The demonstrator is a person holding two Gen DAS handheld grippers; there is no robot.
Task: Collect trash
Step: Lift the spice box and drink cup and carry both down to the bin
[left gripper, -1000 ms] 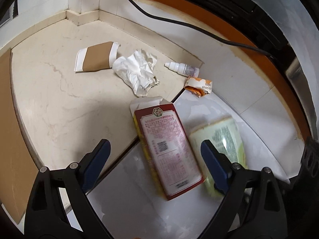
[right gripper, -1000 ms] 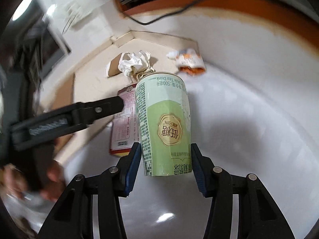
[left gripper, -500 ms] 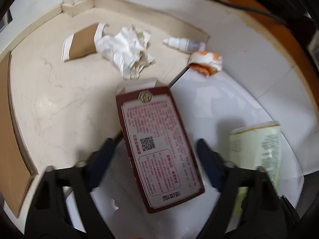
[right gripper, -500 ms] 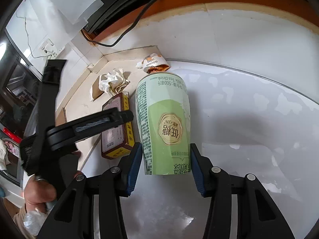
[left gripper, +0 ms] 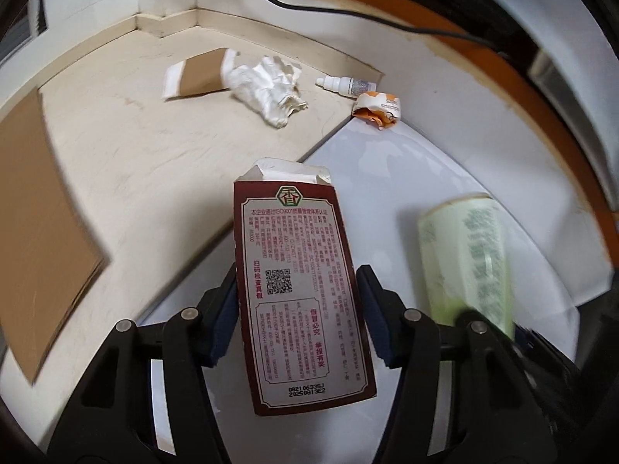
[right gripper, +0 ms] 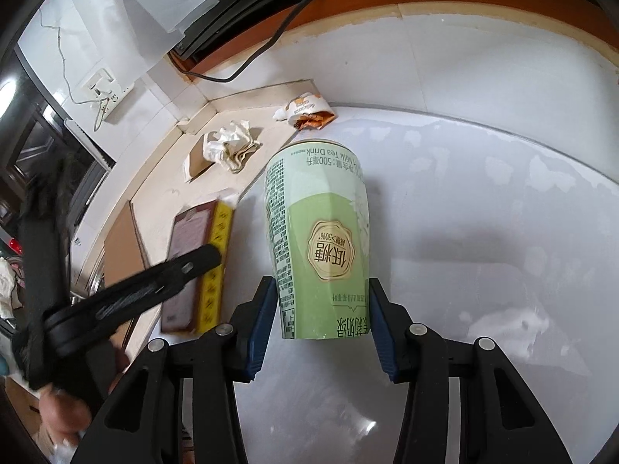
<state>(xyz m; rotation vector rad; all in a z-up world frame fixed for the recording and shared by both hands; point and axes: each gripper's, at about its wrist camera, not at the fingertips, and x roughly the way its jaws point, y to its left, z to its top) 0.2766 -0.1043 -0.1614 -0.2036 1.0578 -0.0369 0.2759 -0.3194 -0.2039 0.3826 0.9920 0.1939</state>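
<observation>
My left gripper (left gripper: pixel 296 315) is shut on a dark red carton box (left gripper: pixel 298 286) and holds it above the floor; the box also shows in the right wrist view (right gripper: pixel 193 270). My right gripper (right gripper: pixel 321 321) is shut on a green milk tea cup (right gripper: pixel 319 232), held upside down; the cup shows blurred in the left wrist view (left gripper: pixel 468 259). On the beige floor lie a crumpled white tissue (left gripper: pixel 271 89), a brown paper cup sleeve (left gripper: pixel 197 77), a small white dropper bottle (left gripper: pixel 346 85) and an orange-white wrapper (left gripper: pixel 377 110).
A brown cardboard sheet (left gripper: pixel 35 232) lies on the floor at the left. A black cable (left gripper: pixel 348 11) runs along the wall base. A wall socket (right gripper: pixel 106 94) sits at the left. A white glossy surface (right gripper: pixel 483 232) spreads to the right.
My left gripper has closed on the red box and lifted it off the floor. My right gripper has kept the green cup and shifted slightly.
</observation>
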